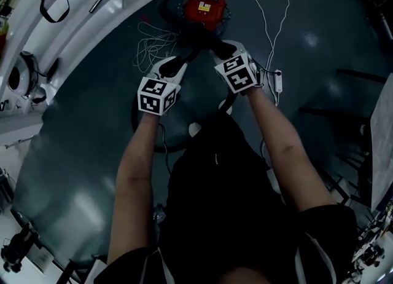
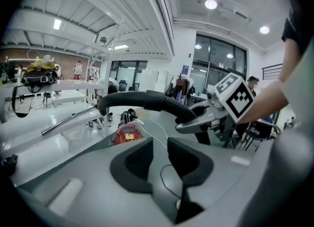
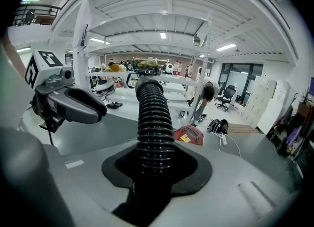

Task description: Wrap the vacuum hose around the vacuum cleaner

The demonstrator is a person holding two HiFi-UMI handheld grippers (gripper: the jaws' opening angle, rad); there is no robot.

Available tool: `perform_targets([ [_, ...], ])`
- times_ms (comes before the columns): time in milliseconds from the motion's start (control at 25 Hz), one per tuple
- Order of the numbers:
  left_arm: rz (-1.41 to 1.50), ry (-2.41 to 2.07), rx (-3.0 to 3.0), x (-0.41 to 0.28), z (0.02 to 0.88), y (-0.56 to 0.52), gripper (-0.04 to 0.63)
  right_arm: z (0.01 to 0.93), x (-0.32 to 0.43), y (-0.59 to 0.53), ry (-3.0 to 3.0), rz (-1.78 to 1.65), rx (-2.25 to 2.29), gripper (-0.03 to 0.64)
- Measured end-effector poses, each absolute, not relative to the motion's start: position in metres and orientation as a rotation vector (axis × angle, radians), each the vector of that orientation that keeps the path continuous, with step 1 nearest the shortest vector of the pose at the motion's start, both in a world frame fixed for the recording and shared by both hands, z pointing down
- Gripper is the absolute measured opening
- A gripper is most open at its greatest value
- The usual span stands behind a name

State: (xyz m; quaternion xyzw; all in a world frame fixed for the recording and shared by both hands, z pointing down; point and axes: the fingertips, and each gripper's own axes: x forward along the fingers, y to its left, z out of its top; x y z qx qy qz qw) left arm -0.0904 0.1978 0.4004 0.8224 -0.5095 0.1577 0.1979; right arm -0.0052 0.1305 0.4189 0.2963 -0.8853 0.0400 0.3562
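The red vacuum cleaner point(image 1: 206, 3) sits on the dark floor ahead of me, also visible in the left gripper view point(image 2: 128, 135) and the right gripper view point(image 3: 190, 135). Its black ribbed hose point(image 1: 195, 38) rises from it to my hands. My right gripper point(image 1: 222, 48) is shut on the hose point(image 3: 154, 123), which stands up between its jaws point(image 3: 154, 164). My left gripper point(image 1: 178, 64) is just beside it, open, with only floor showing in the narrow gap point(image 2: 159, 159). The hose's smooth curved end point(image 2: 142, 99) arcs above the left jaws, apart from them.
A tangle of white cord point(image 1: 150, 46) lies left of the vacuum. A white cable with a power strip point(image 1: 277, 80) runs on the right. More hose loops on the floor point(image 1: 138, 123) by my legs. White benches point(image 1: 80, 24) border the left; dark racks point(image 1: 344, 110) stand on the right.
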Motion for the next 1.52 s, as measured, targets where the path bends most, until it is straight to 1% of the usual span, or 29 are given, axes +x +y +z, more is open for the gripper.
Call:
perform_targets([
  [200, 0.447, -1.403, 2.343, -0.063, 0.390, 0.154, 0.097, 0.422, 0.011, 0.102, -2.277, 0.160, 0.760, 0.141],
  [400, 0.378, -1.365, 2.375, -0.038, 0.378, 0.108, 0.106, 0.423, 0.030, 0.064, -2.289, 0.178, 0.753, 0.141],
  [960, 0.489, -1.382, 2.463, 0.015, 0.348, 0.000, 0.104, 0.415, 0.082, -0.043, -2.315, 0.142, 0.705, 0.141],
  [1200, 0.531, -1.355, 2.529, 0.018, 0.326, -0.029, 0.106, 0.396, 0.074, -0.079, -2.321, 0.010, 0.682, 0.141],
  [1360, 0.551, -1.379, 2.563, 0.011, 0.321, -0.047, 0.124, 0.387, 0.061, -0.099, -2.301, -0.121, 0.636, 0.141],
  [1440, 0.570, -1.364, 2.585, 0.009, 0.321, -0.055, 0.139, 0.382, 0.055, -0.108, -2.306, -0.137, 0.620, 0.141],
  [1520, 0.585, -1.351, 2.603, 0.005, 0.321, -0.062, 0.140, 0.377, 0.048, -0.116, -2.315, -0.124, 0.613, 0.140],
])
